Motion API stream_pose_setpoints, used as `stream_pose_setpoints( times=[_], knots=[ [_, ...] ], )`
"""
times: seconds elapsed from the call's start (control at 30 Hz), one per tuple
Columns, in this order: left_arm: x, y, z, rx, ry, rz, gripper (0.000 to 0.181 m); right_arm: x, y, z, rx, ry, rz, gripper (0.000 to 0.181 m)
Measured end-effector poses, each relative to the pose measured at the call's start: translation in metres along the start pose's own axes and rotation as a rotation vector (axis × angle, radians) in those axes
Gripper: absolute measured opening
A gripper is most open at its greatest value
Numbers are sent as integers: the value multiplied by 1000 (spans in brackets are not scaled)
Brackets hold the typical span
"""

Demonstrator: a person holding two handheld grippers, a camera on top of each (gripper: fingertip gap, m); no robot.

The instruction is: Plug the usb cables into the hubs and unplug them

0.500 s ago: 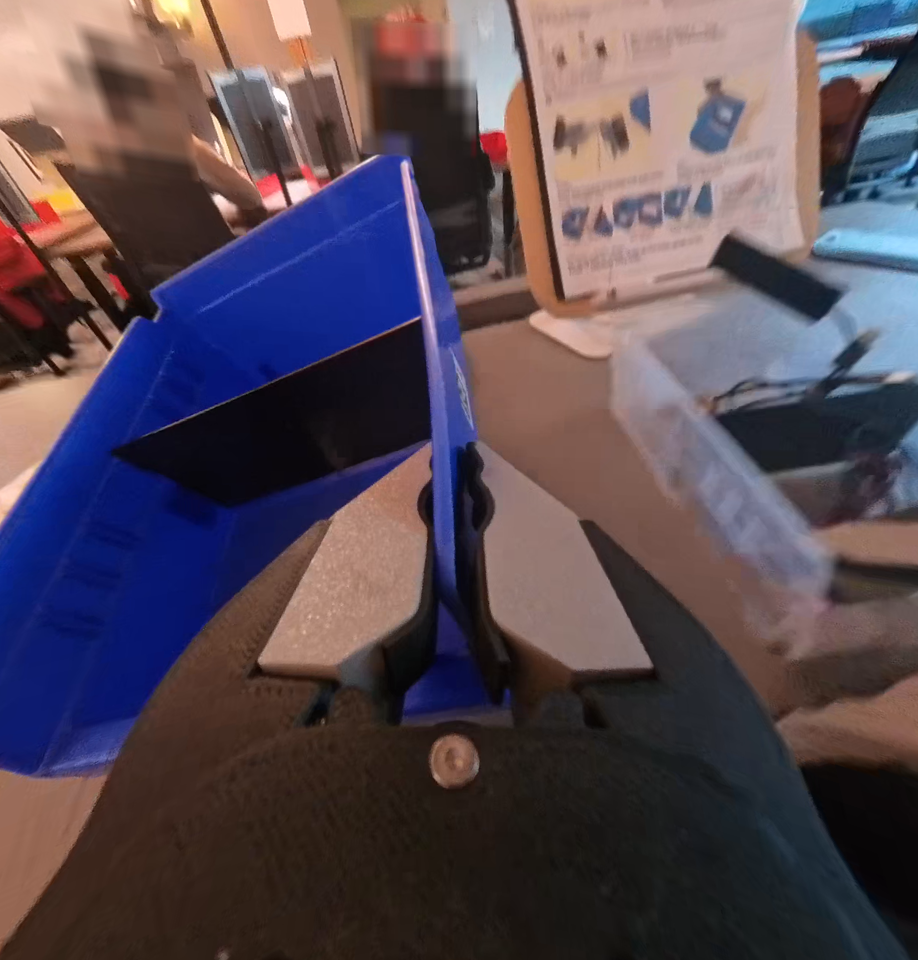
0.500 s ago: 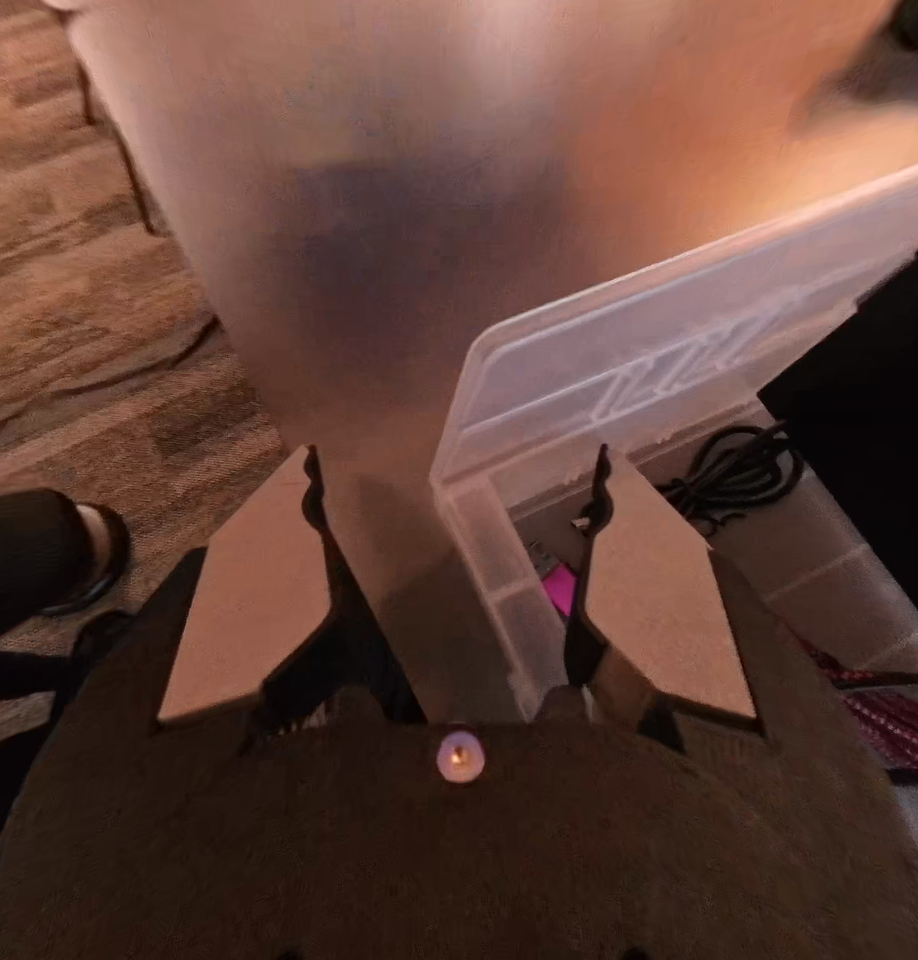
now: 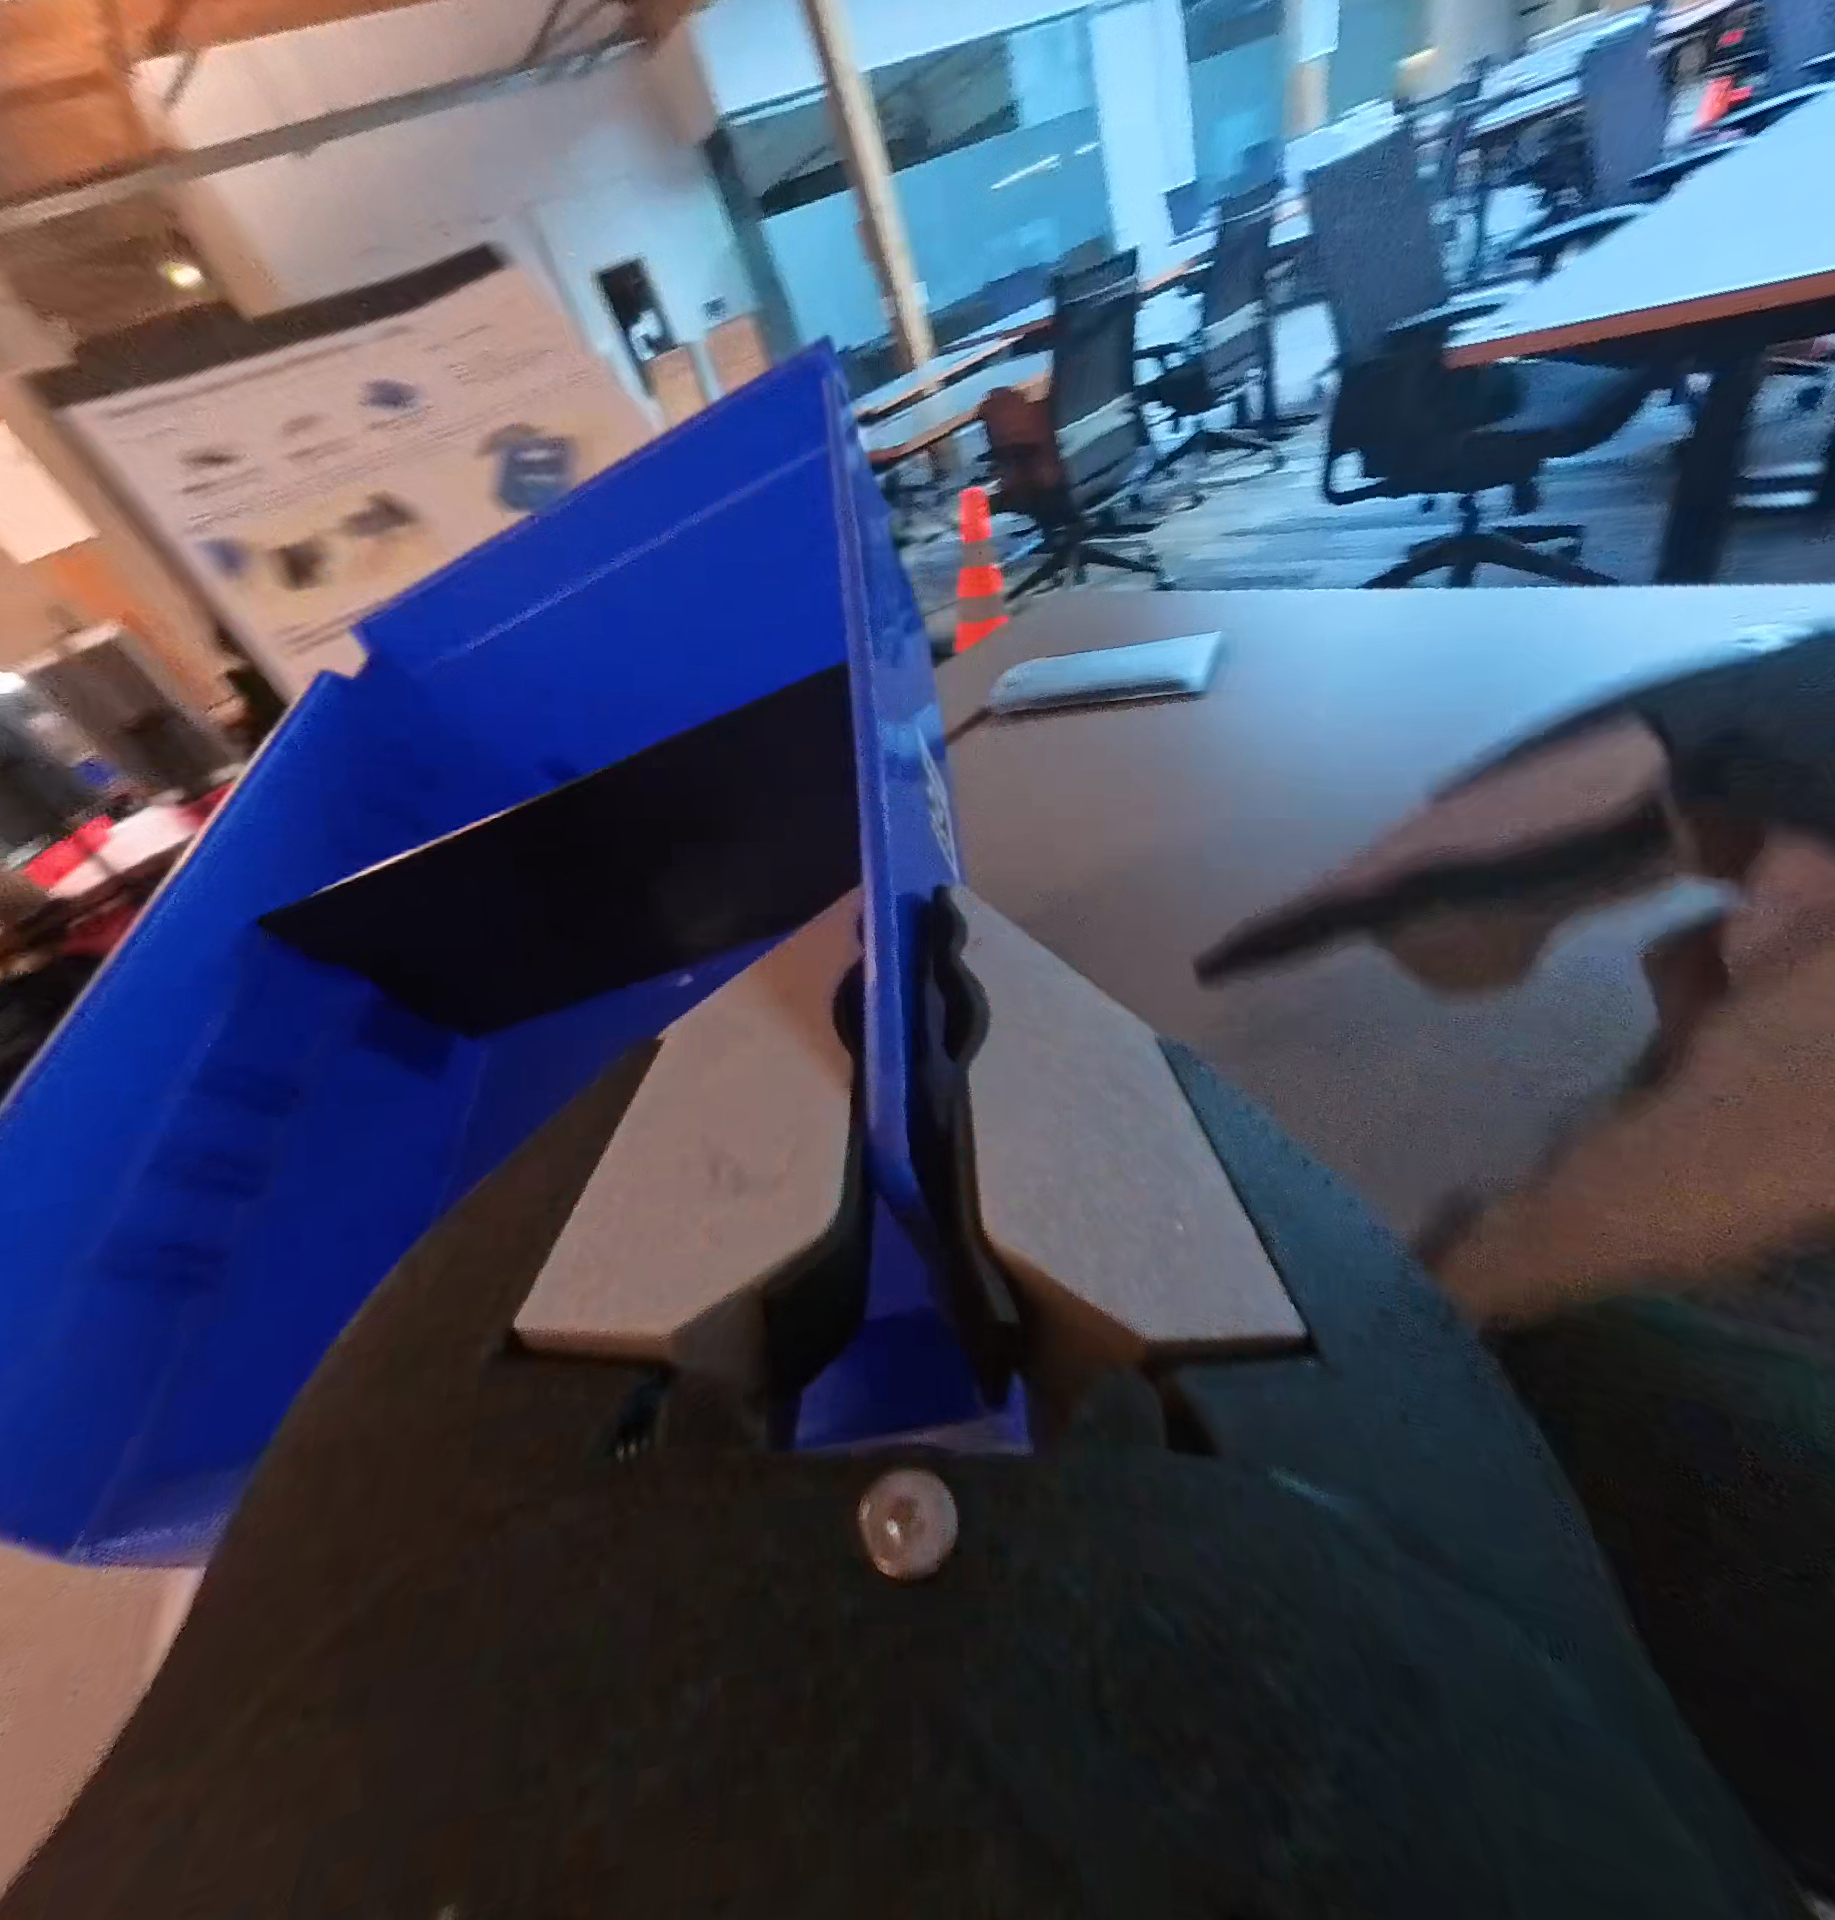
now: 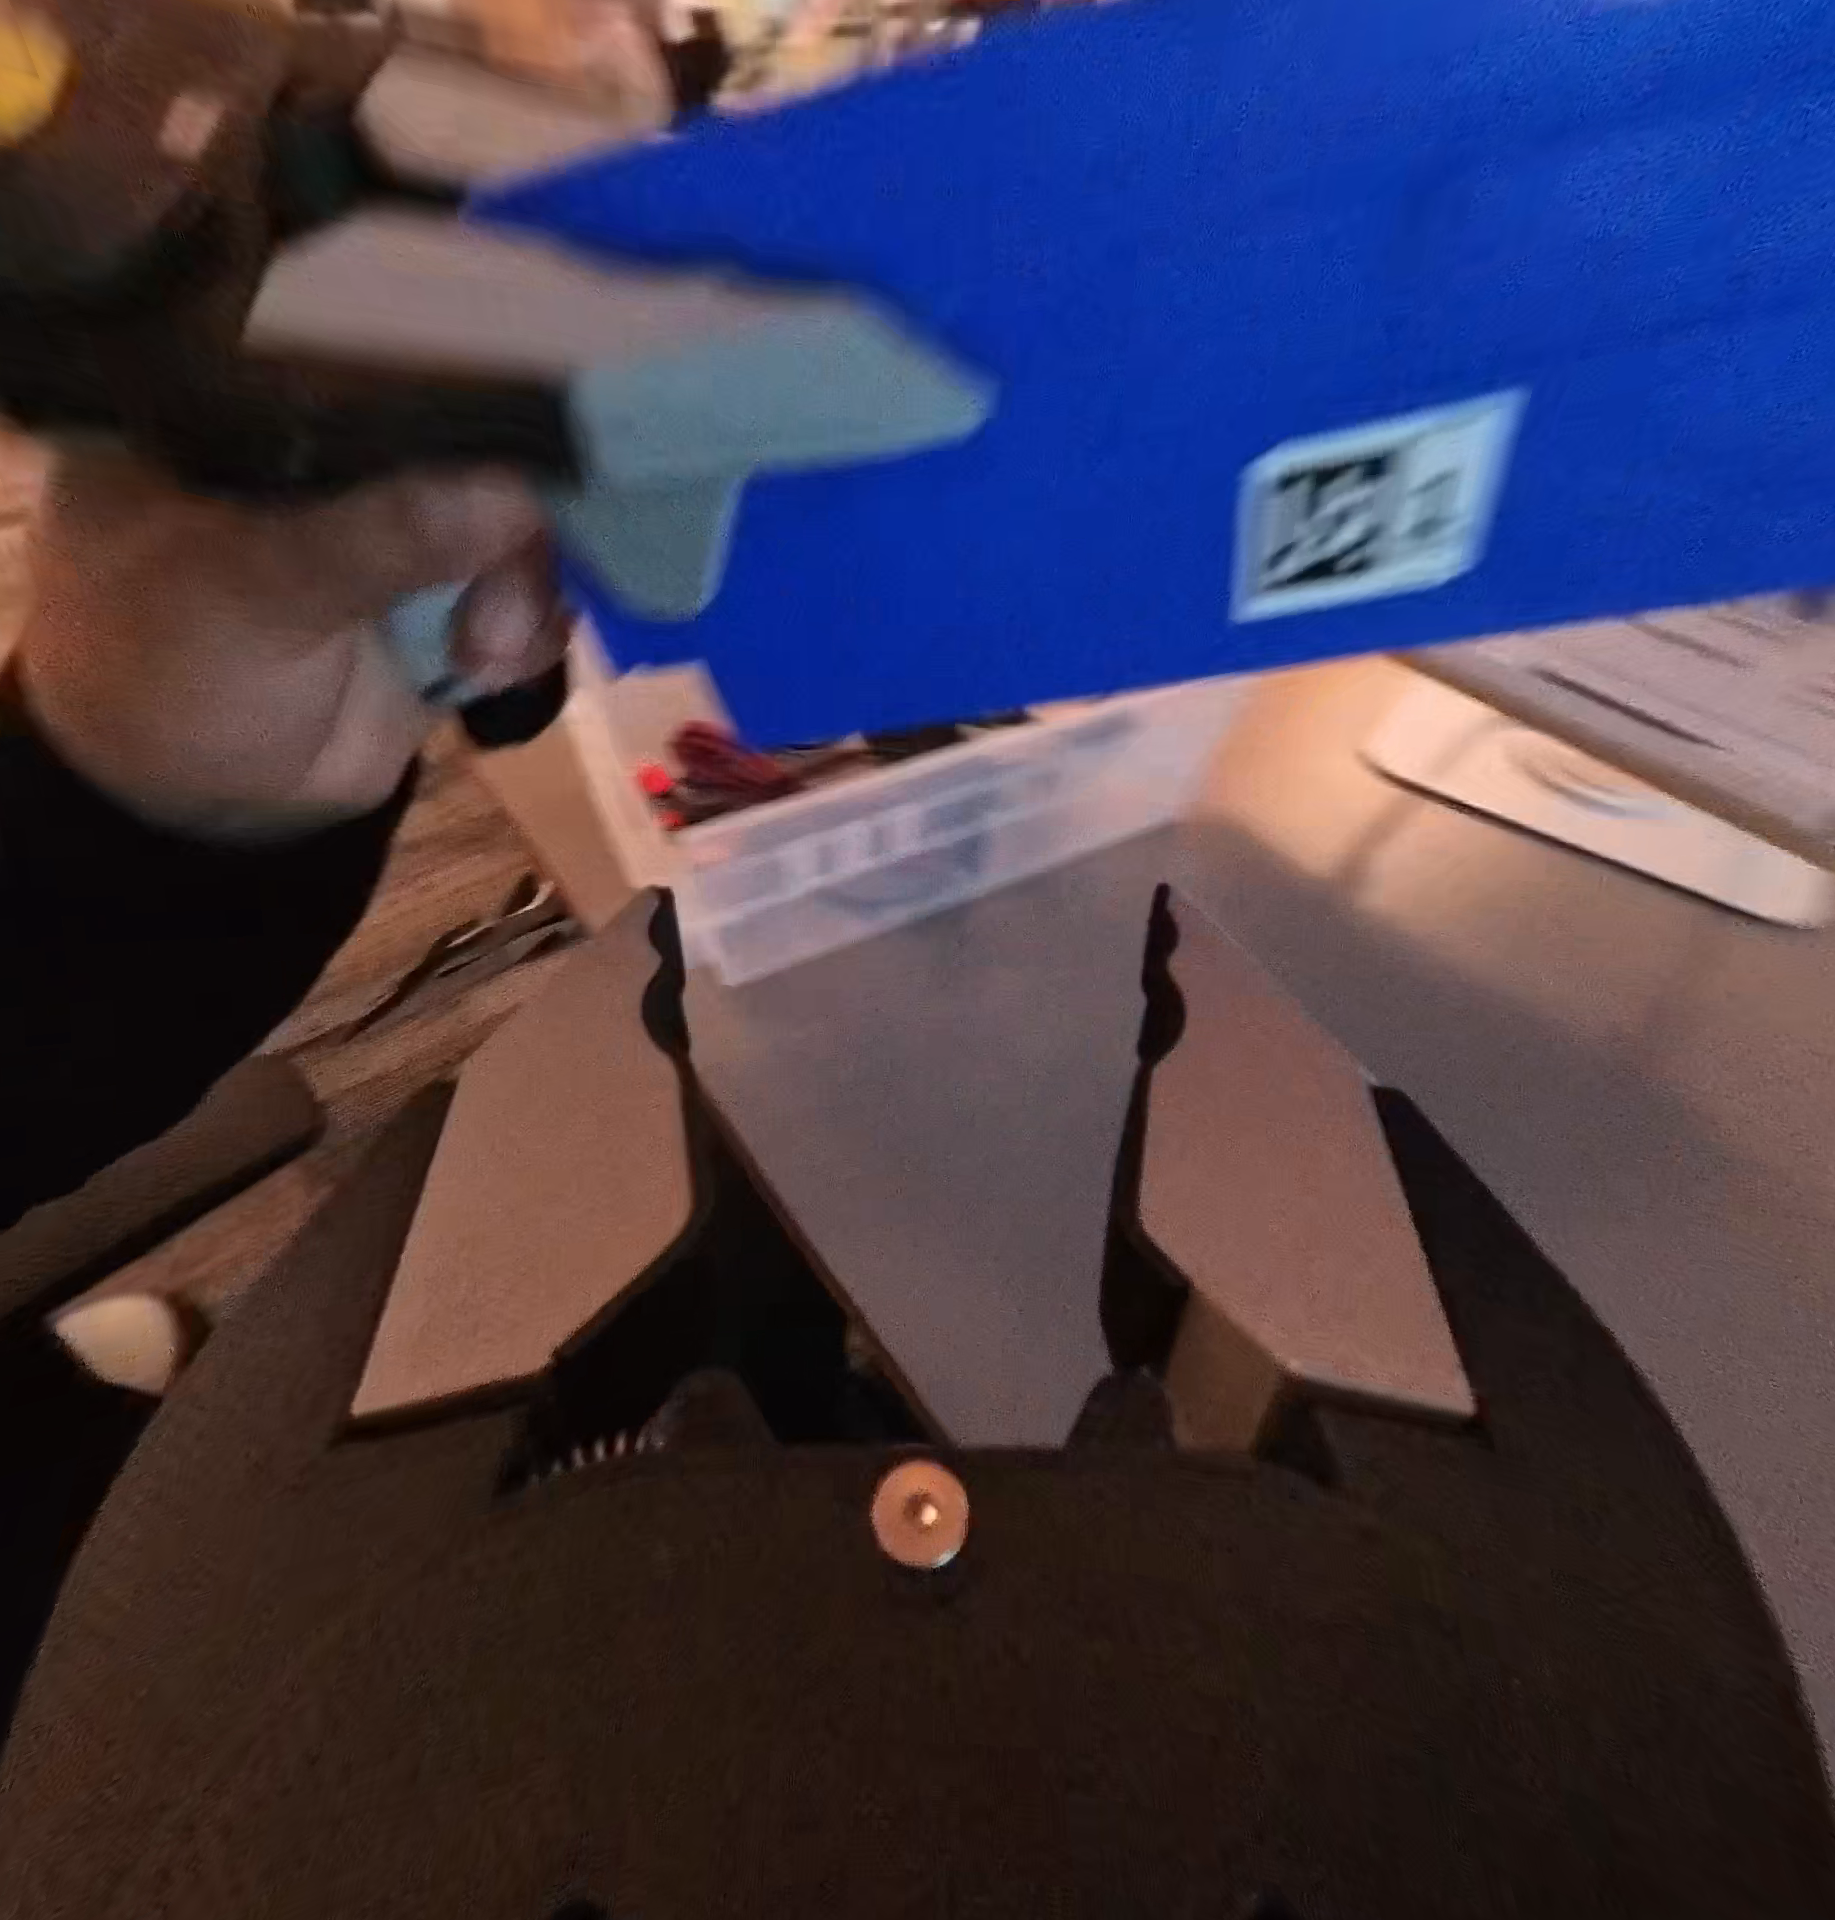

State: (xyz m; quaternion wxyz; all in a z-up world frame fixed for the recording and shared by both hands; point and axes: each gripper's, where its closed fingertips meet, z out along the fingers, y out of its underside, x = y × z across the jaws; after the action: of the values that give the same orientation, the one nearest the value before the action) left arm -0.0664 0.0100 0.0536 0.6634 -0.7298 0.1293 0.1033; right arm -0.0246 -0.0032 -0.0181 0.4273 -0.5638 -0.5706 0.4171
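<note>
Blue bin [image 3: 393,935] hangs tilted, its wall pinched in the closed left tool [image 3: 908,997]. Right tool [image 4: 908,935] gapes empty above the tabletop [image 4: 1515,1143]. Cables [image 4: 726,764] lie in the far clear box [image 4: 892,862]; no hub visible, plugging seemingly not begun.

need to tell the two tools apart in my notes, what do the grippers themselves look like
Both look alike. The left gripper and right gripper each have a wide matte black body with a round silver screw at its middle. Two flat, pale grey fingers taper to points, with wavy black pads along their inner edges. No cables show. The right wrist view shows a dark sleeve behind the left gripper.
</note>
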Motion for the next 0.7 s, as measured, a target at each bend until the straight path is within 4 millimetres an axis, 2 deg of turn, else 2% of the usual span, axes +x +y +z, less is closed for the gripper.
stream_pose_setpoints(
  times=[0.07, 0.13, 0.2, 0.23, 0.3, 0.37, 0.43, 0.5, 0.53, 0.6, 0.67, 0.7],
  knots=[
    [46, 4, 23, 18, 60, 32, 5, 50, 5, -43, 4, 109, 26, 72],
    [89, 16, 45, 18, 109, 50, 5, 96, 18, -83, -3, 218, 60, 73],
    [127, 34, 64, -15, 163, 69, 4, 128, 38, -112, -34, 284, 119, 76],
    [143, 45, 73, -37, 196, 81, 4, 137, 49, -120, -65, 294, 167, 81],
    [171, 66, 89, -82, 270, 96, 5, 143, 64, -130, -136, 286, 209, 91],
    [192, 84, 103, -124, 336, 69, 5, 152, 68, -138, -153, 343, 186, 92],
    [212, 106, 115, -201, 395, 65, 6, 153, 70, -137, -161, 358, 163, 91],
    [211, 115, 120, -242, 327, 124, 17, 144, 74, -128, -179, 319, 146, 91],
    [214, 116, 114, -263, 356, 155, 38, 138, 75, -122, -186, 295, 135, 91],
    [214, 111, 91, -282, 416, 136, 57, 118, 75, -106, -183, 229, 98, 90],
    [200, 99, 62, -271, 445, 108, 68, 94, 76, -85, -192, 155, 29, 91],
    [187, 93, 48, -250, 424, 109, 68, 83, 78, -74, -210, 133, -18, 92]
  ],
)
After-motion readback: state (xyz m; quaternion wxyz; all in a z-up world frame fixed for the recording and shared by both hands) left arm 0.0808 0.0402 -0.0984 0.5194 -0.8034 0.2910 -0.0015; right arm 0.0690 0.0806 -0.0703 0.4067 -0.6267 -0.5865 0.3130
